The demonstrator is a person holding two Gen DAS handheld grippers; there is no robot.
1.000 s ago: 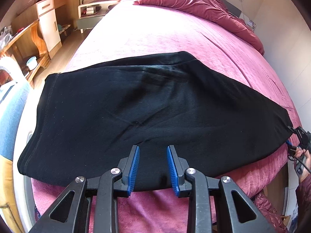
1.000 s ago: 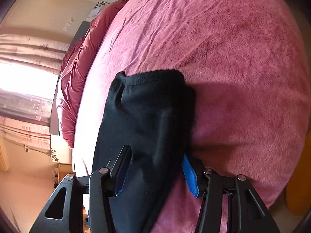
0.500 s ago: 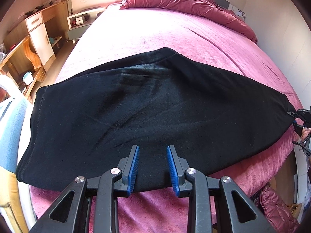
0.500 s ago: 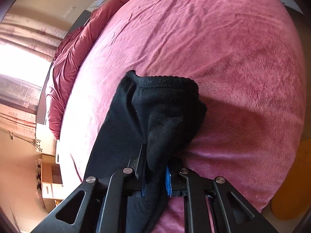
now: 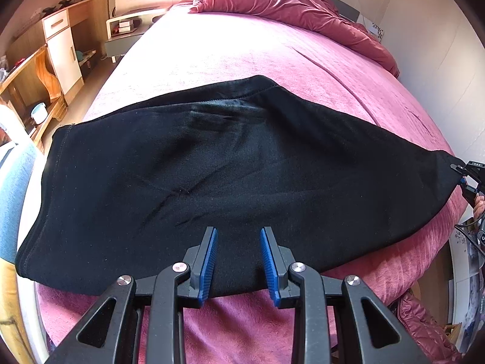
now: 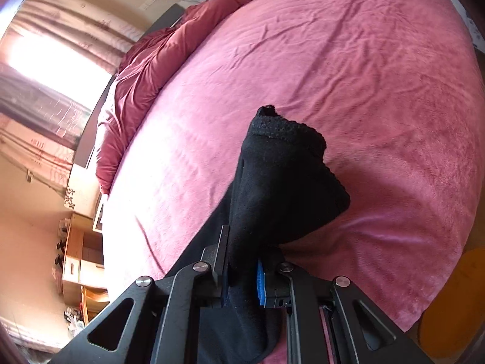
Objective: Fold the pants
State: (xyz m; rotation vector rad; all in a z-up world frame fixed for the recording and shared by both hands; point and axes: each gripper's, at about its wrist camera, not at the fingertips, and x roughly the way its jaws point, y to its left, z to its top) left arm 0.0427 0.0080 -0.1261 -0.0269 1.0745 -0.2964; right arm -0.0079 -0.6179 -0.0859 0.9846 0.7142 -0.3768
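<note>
In the left wrist view, we see the black pants (image 5: 230,176) spread flat on the pink bed (image 5: 242,60), long axis running left to right, waistband at the left. Our left hand-held gripper (image 5: 238,261) hovers partly open over their near edge, gripping nothing. At the far right, the right hand-held gripper (image 5: 462,176) pinches the leg end. In the right wrist view, that right hand-held gripper (image 6: 242,276) is clamped on the raised cuff (image 6: 285,182), which we judge must travel leftward toward the waistband.

A wide bed (image 5: 272,60) with a pink cover is carrying everything. Black pants (image 5: 212,166) are lying across it, and a crumpled dark red duvet (image 5: 303,9) is lying at its far end.
</note>
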